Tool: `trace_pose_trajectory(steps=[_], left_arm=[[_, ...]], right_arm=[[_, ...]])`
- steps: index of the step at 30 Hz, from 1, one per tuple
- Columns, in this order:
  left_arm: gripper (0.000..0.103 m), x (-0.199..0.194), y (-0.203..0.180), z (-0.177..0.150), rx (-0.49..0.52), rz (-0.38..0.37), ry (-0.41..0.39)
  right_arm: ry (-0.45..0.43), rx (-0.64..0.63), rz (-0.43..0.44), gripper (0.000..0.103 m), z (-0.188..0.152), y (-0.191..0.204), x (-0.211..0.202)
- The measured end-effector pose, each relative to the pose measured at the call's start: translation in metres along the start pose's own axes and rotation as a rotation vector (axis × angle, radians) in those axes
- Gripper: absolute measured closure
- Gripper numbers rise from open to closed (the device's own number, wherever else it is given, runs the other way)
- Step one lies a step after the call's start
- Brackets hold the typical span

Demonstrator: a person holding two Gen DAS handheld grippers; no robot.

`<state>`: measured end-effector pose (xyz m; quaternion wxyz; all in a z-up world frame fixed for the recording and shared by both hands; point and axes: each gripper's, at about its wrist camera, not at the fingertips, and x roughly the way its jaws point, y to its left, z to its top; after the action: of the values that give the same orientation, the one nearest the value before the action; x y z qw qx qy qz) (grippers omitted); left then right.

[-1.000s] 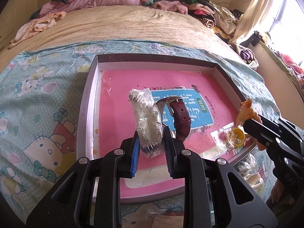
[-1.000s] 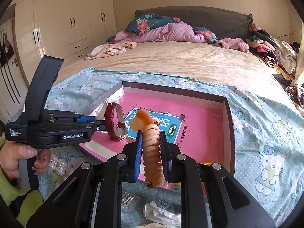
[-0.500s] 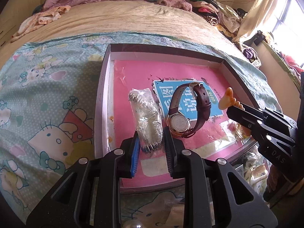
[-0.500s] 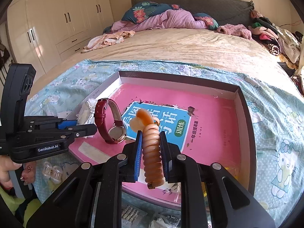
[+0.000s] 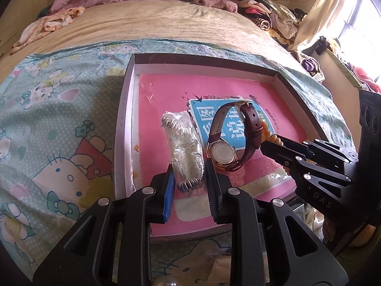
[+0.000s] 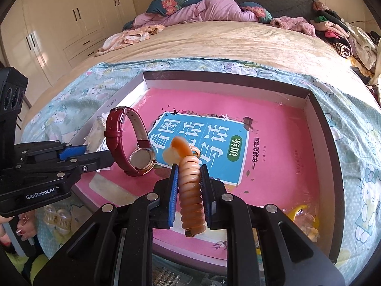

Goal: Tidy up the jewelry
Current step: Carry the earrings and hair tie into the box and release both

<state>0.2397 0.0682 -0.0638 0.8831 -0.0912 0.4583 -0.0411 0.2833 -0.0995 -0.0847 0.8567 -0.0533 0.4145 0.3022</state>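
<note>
A shallow box with a pink book inside lies on the bed. My left gripper is shut on a clear plastic bag holding a silver bracelet, low over the box's left part. A dark red strap watch stands on its side in the box just right of the bag; it also shows in the right wrist view. My right gripper is shut on an orange beaded bracelet, held over the box's near edge.
A yellow item in plastic lies in the box's near right corner. Loose small packets lie on the Hello Kitty sheet in front of the box. Piled clothes and bedding sit at the far end of the bed.
Both grippers have moved forward over the box, still holding their items. The watch, first against my left finger, now stands on the book right of the bag.
</note>
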Motion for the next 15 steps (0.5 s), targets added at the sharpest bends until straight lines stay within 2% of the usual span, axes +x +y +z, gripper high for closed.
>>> trace_pose_trajectory(steps=[7,10,13,15], left_arm=[[0.087,0.0,0.0,0.0,-0.005,-0.003,0.001],[0.086,0.001,0.0,0.001,-0.005,-0.003,0.003],[0.085,0.0,-0.001,0.001,-0.008,-0.002,0.003],[0.077,-0.002,-0.002,0.0,-0.009,-0.004,0.001]], right_arm=[[-0.001,0.009,-0.002,0.085,-0.002,-0.001,-0.003],[-0.015,0.012,-0.004,0.075,-0.003,-0.002,-0.008],[-0.034,0.017,-0.003,0.07,-0.004,-0.003,-0.017],[-0.049,0.027,-0.003,0.061,-0.005,-0.004,-0.024]])
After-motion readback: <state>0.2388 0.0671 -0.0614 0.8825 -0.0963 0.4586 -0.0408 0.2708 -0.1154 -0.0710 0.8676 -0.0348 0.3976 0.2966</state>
